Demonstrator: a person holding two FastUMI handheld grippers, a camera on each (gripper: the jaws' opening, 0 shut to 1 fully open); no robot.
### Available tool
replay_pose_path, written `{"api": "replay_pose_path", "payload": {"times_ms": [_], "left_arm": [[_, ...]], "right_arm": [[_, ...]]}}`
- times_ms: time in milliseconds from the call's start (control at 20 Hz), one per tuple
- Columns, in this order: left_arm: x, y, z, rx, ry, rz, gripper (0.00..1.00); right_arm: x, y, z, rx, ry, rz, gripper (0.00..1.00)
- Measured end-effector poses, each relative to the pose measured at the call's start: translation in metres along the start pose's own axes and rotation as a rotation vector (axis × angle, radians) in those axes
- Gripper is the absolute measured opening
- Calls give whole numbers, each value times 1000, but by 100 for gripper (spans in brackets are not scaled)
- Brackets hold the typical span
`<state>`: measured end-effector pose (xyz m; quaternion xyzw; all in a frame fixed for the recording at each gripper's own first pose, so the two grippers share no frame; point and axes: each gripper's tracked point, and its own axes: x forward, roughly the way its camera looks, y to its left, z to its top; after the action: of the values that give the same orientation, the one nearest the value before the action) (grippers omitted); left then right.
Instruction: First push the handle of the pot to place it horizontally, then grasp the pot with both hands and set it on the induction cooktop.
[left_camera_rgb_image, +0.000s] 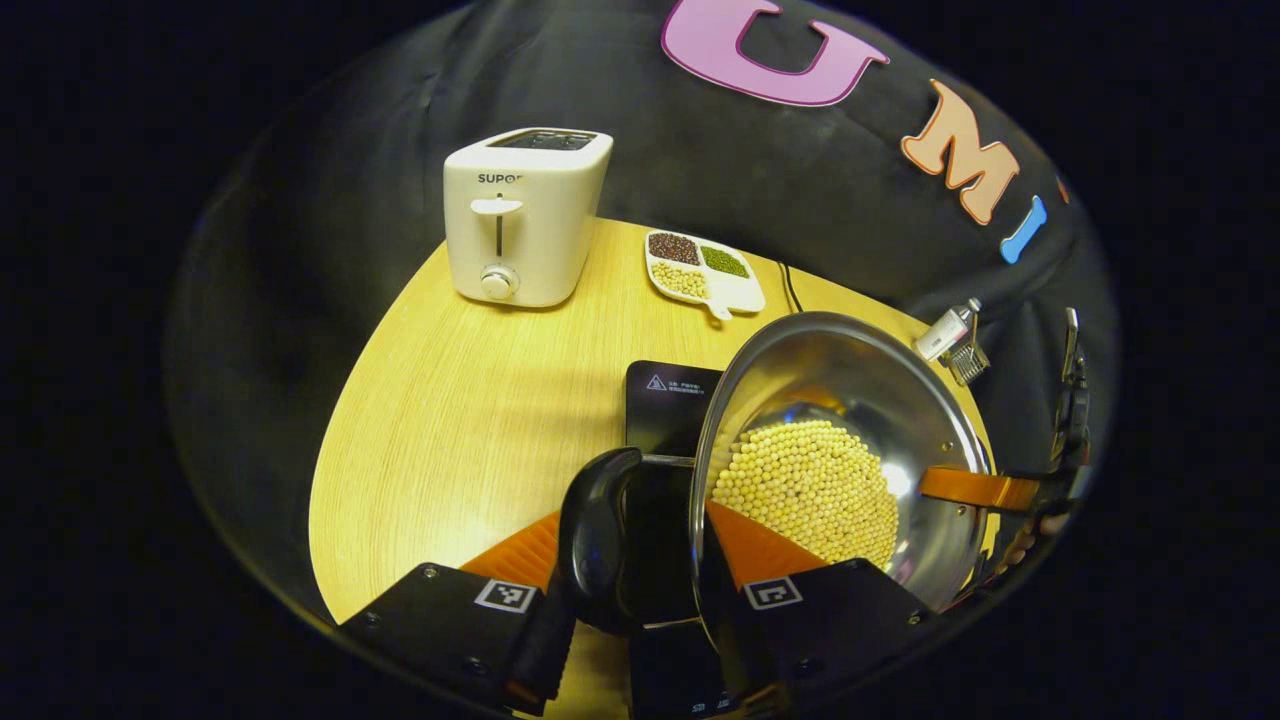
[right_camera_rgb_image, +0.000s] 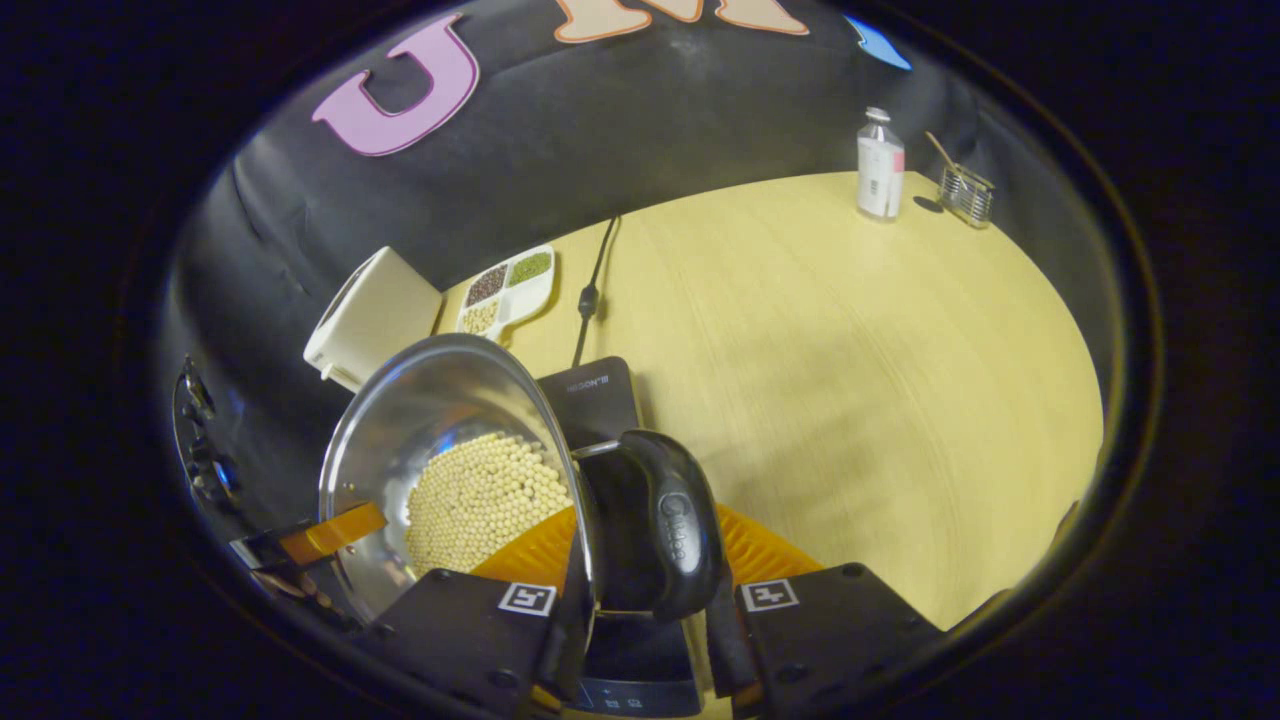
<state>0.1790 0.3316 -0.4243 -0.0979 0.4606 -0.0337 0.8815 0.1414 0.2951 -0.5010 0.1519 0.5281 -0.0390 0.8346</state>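
Note:
A steel pot (left_camera_rgb_image: 850, 400) with pale beans (left_camera_rgb_image: 815, 485) inside hangs over the black induction cooktop (left_camera_rgb_image: 668, 398) on the wooden table. My left gripper (left_camera_rgb_image: 640, 565) is shut on one black side handle (left_camera_rgb_image: 592, 530). In the right gripper view the pot (right_camera_rgb_image: 420, 420) lies to the left. There my right gripper (right_camera_rgb_image: 648, 565) is shut on the opposite black handle (right_camera_rgb_image: 665, 520), above the cooktop (right_camera_rgb_image: 592, 395). Each view shows the other gripper at the pot's far rim: the right gripper (left_camera_rgb_image: 985, 488) and the left gripper (right_camera_rgb_image: 325, 535).
A white toaster (left_camera_rgb_image: 525, 215) and a divided dish of beans (left_camera_rgb_image: 705, 270) stand at the back of the table (left_camera_rgb_image: 460, 400). A small bottle (right_camera_rgb_image: 880, 165) and a wire holder (right_camera_rgb_image: 966, 192) sit at the far right edge. A power cable (right_camera_rgb_image: 590, 290) runs back from the cooktop.

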Motion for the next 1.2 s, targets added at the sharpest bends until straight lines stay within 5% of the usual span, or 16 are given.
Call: {"api": "replay_pose_path", "payload": {"times_ms": [400,450,550,750,1200], "left_arm": [[-9,-12,-19,-83,5,-1,75],[-13,-11,-16,-65,-15,15,84],[-22,-1,-5,-5,-64,82,81],[-47,1,19,80,-180,150,84],[-109,-65,37,228,-337,177,84]], "right_arm": [[-9,-2,6,-44,-56,-3,61],[-12,0,10,-41,-70,3,68],[-18,-1,15,-34,-91,6,84],[-38,-7,17,-67,-133,1,94],[-93,-34,24,-191,-228,67,94]]}}
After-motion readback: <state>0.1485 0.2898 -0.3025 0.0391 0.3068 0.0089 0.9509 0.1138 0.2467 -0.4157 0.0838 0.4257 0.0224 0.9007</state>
